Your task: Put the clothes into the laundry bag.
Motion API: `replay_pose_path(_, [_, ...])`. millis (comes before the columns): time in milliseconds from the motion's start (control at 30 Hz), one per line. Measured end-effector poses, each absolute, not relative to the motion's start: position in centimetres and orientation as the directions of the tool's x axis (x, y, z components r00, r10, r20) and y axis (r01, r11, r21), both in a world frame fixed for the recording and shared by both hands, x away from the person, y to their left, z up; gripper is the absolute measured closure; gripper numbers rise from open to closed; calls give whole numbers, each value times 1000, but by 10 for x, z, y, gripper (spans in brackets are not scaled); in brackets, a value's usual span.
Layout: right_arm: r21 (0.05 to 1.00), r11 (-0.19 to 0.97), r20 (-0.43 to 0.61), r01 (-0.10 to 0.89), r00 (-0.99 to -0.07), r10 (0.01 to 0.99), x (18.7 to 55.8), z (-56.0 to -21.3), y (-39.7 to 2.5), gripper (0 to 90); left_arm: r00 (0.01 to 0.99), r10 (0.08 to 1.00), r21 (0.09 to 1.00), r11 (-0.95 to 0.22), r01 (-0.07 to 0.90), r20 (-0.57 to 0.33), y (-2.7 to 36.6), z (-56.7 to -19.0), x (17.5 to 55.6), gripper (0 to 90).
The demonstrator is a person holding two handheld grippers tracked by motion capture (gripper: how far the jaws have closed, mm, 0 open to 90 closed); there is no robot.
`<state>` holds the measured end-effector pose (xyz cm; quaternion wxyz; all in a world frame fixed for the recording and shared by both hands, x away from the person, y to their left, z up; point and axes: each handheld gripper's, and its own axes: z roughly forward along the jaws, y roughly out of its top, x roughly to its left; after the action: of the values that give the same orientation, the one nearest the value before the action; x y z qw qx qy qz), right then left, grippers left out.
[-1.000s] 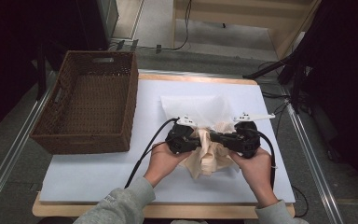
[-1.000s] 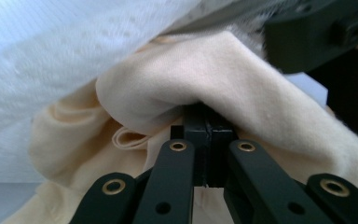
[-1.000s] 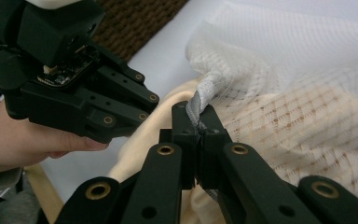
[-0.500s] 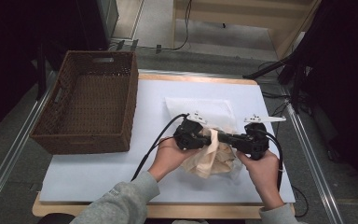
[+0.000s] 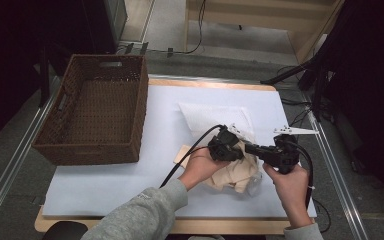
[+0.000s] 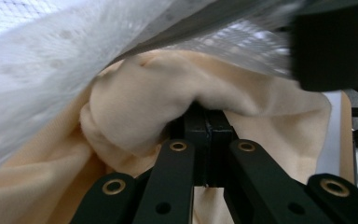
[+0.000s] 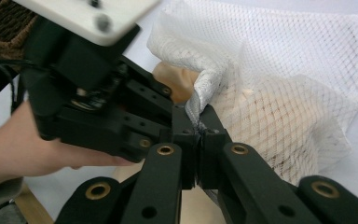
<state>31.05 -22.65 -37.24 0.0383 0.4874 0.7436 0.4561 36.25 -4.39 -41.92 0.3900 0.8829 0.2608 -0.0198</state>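
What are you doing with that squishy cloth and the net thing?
A person works at a table with a gripper in each hand. The left gripper is pinching a cream cloth, and the right gripper is pinching the edge of a white mesh bag that partly covers the cloth. A wicker basket sits nearby.

Dark brown rectangular woven wicker basket (image 5: 92, 112), with cut-out handles, stood at the left of a white-covered wooden-edged table (image 5: 165, 145). Grey floor (image 5: 165, 30) lay beyond it; pale wooden furniture (image 5: 260, 15) stood at the far side, black cables (image 5: 200, 25) trailing.
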Motion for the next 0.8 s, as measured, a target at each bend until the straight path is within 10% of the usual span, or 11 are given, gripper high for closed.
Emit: replay_pose_path(800, [729,160,333,666,-550,766,303,-367,-221,890,858,438,680,-546,490,-266,3,-394,364,900])
